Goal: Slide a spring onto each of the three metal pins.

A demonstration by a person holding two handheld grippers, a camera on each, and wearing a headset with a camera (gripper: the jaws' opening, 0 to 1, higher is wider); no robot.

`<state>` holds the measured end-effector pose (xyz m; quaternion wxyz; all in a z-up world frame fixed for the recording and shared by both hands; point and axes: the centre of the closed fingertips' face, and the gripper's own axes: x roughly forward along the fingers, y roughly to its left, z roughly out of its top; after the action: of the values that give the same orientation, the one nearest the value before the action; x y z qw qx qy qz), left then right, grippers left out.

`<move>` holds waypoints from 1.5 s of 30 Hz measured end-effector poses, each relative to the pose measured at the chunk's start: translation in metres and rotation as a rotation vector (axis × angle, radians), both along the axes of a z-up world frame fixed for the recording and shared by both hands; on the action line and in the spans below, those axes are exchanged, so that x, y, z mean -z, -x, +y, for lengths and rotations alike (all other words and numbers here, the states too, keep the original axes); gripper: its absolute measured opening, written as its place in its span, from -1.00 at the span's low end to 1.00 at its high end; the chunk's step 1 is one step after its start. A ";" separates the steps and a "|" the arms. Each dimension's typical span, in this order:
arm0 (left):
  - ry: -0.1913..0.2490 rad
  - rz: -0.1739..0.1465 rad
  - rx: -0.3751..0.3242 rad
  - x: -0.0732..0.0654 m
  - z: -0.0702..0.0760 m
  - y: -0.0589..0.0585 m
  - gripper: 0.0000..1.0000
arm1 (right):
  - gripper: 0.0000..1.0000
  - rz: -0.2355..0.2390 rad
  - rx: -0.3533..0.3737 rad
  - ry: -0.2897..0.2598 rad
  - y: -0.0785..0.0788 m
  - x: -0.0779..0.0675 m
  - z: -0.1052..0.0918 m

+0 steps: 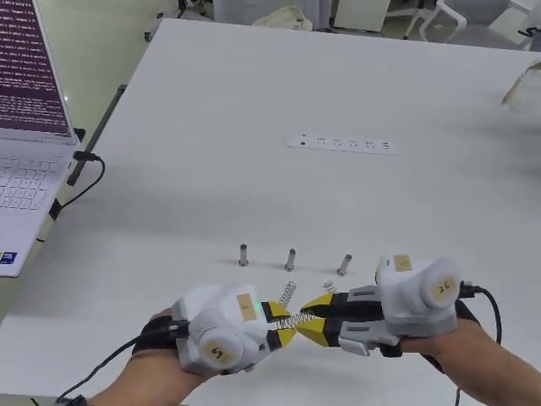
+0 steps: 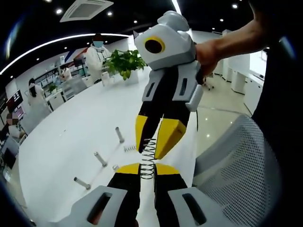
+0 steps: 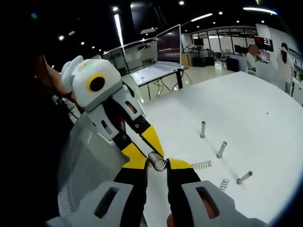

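Pins row lower centre, grippers below.
Three pins [image 1: 291, 260] in a row on the table [image 1: 254, 101]; two loose springs [image 1: 288, 293] just under them; third spring [image 1: 296, 320] between left gripper [image 1: 281, 328] and right gripper [image 1: 309, 320]; power strip [image 1: 344, 144] above; laptop [image 1: 25, 127] upper left.

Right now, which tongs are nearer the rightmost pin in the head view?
Right. The right tongs lie just in front of the rightmost pin; the left tongs meet them further to its left.
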<state>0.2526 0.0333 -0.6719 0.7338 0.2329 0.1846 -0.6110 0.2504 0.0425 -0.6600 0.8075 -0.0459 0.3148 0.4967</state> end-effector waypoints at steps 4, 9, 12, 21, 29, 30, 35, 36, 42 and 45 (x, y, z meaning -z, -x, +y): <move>0.023 0.010 0.011 -0.005 -0.005 0.001 -0.96 | -0.74 -0.023 -0.058 0.060 0.001 -0.002 -0.003; 0.038 0.014 0.032 -0.009 -0.010 0.004 -0.96 | -0.74 -0.050 -0.143 0.129 0.004 -0.004 -0.004; 0.039 0.014 0.044 -0.010 -0.011 0.005 -0.96 | -0.75 -0.066 -0.199 0.166 0.005 -0.006 -0.004; 0.057 0.020 0.083 -0.016 -0.013 0.010 -0.96 | -0.81 -0.096 -0.360 0.236 0.013 -0.011 -0.002; 0.058 0.050 0.108 -0.015 -0.014 0.016 -0.96 | -0.83 -0.131 -0.465 0.309 0.020 -0.008 -0.002; 0.058 0.054 0.114 -0.014 -0.014 0.017 -0.96 | -0.83 -0.138 -0.482 0.326 0.021 -0.007 -0.002; 0.055 0.072 0.125 -0.011 -0.016 0.020 -0.96 | -0.83 -0.155 -0.526 0.374 0.024 -0.003 -0.003; 0.053 0.075 0.126 -0.010 -0.016 0.021 -0.96 | -0.83 -0.155 -0.528 0.380 0.025 -0.002 -0.004; 0.053 0.088 0.123 -0.006 -0.017 0.023 -0.95 | -0.84 -0.151 -0.529 0.392 0.026 0.001 -0.005; 0.049 0.091 0.116 -0.004 -0.017 0.022 -0.94 | -0.84 -0.147 -0.519 0.388 0.026 0.002 -0.005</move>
<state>0.2304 0.0164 -0.6675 0.6934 0.1971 0.1886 -0.6669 0.2244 0.0372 -0.6620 0.6509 -0.3133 0.3221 0.6119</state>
